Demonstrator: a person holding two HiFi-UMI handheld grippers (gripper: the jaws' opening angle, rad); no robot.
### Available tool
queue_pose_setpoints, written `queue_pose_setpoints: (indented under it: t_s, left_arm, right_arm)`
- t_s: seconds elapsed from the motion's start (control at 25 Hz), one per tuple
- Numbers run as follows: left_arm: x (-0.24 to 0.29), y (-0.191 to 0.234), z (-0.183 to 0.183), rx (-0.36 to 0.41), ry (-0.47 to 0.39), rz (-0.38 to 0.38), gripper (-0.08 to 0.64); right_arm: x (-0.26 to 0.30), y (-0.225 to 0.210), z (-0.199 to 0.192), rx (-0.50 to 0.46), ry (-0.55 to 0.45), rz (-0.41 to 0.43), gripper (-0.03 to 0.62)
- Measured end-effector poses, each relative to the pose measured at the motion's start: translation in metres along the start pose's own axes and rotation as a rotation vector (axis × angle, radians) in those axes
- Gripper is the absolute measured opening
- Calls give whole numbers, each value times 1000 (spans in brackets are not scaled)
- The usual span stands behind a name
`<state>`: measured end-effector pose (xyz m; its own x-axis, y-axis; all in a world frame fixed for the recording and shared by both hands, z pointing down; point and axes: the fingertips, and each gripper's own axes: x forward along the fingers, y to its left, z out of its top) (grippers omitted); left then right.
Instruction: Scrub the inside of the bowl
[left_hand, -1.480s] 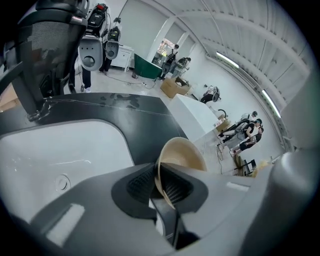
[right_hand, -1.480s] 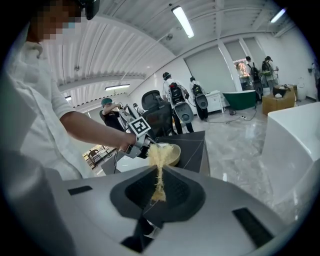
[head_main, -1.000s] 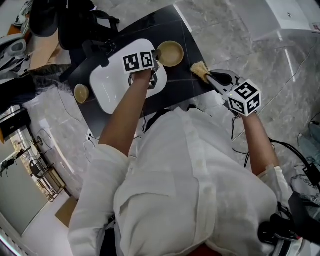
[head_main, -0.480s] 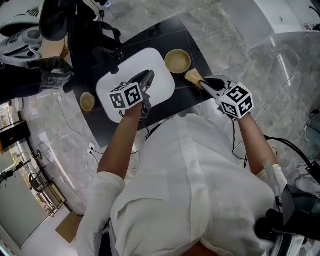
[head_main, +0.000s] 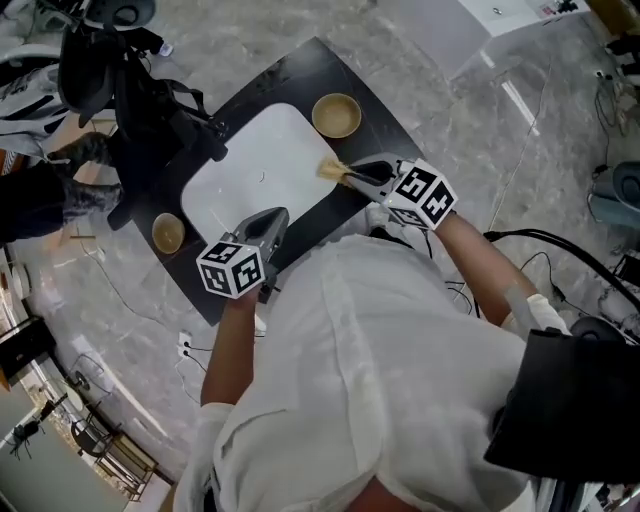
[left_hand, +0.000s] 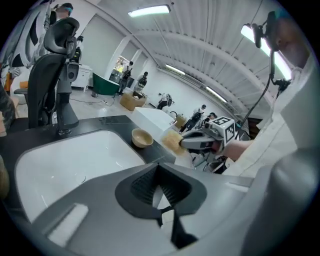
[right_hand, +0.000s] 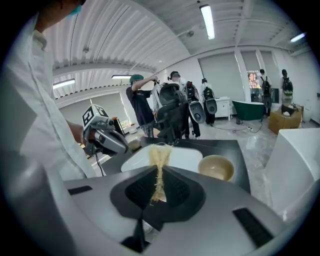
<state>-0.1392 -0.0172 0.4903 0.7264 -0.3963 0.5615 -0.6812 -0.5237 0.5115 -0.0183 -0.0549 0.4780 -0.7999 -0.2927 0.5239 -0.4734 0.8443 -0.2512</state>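
A tan bowl (head_main: 336, 115) stands empty on the black counter (head_main: 375, 120), just past the white sink's (head_main: 250, 160) right corner. My left gripper (head_main: 281, 215) is over the sink's near edge, well back from the bowl; its jaws have just been closing and are shut with nothing between them. My right gripper (head_main: 352, 177) is shut on a straw-coloured scrubber (head_main: 331, 169), which hangs over the sink's right edge, short of the bowl. The left gripper view shows the bowl (left_hand: 142, 137) and the scrubber (left_hand: 173, 142) side by side. The right gripper view has the scrubber (right_hand: 160, 160) upright between the jaws, with the bowl (right_hand: 216, 167) to its right.
A smaller tan bowl (head_main: 168, 232) sits on the counter left of the sink. A black faucet (left_hand: 62, 115) and dark chairs and gear (head_main: 140, 90) crowd the far left side. Cables (head_main: 560, 260) trail over the marble floor. People (right_hand: 142, 107) stand beyond the counter.
My left gripper has left the bowl's side, drawn back across the sink toward me and shut. The right gripper has carried the scrubber left, from beside the counter to the sink's edge.
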Motion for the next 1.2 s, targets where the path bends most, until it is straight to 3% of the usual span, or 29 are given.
queue_pose_setpoints:
  t_s: [0.16,0.52,1.2]
  left_arm:
    - [-33,-10,-19,61,14,-24,5]
    - [-78,1,-48,38,-9,-44,5]
    - [-111,13,-81,12,-40,-45,5]
  right_arm:
    - [17,45,6,-25,11,7,27]
    - [49,114,3,-55,33,26,26]
    - [74,172,0,-123,67,46,26]
